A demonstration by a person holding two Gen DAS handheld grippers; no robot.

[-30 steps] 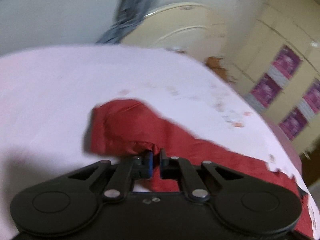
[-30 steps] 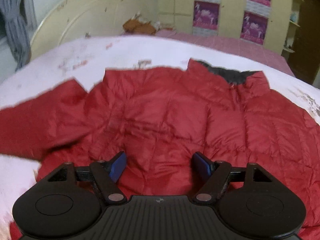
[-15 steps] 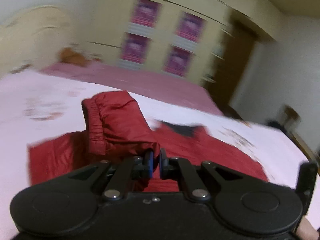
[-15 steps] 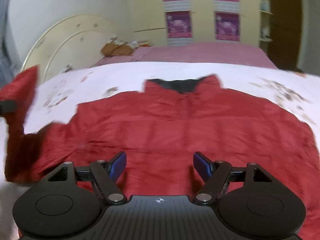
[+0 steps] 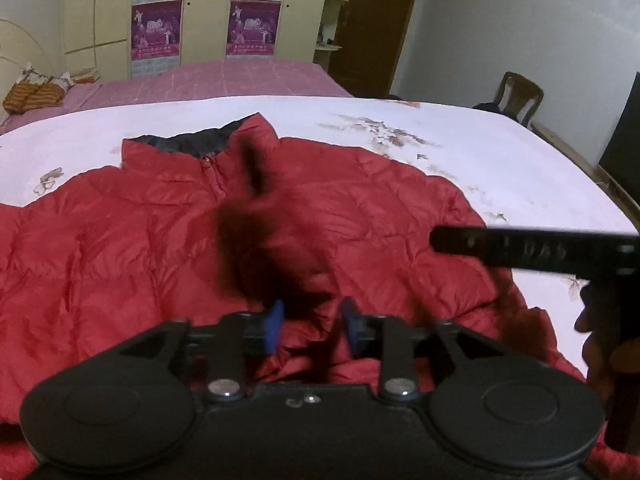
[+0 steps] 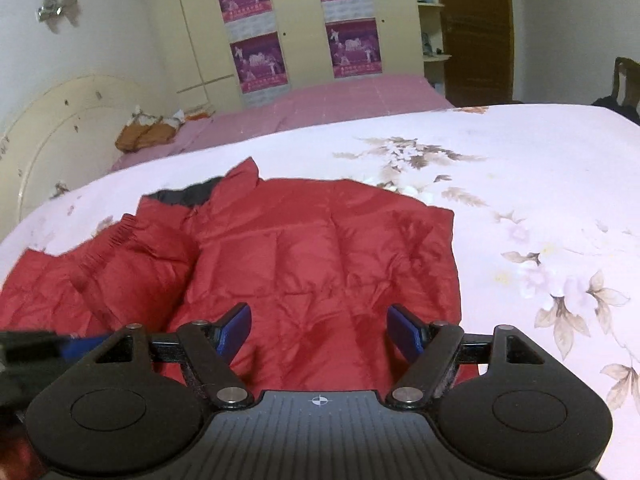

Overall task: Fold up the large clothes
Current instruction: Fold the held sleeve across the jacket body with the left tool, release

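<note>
A red puffer jacket with a dark collar lining lies spread on the white floral bedsheet. My left gripper is open just above the jacket's middle; a blurred red sleeve falls in front of it. In the right wrist view the sleeve lies across the jacket, cuff near the collar. My right gripper is open and empty above the jacket's lower part. It also shows at the right edge of the left wrist view.
A pink bed with an orange bundle lies behind. A yellow wardrobe with purple posters and a brown door line the back wall. A wooden chair stands at the right.
My left gripper swung the sleeve from the left side of the bed over the jacket's body and opened, letting the sleeve go. My right gripper stayed open, shifting right.
</note>
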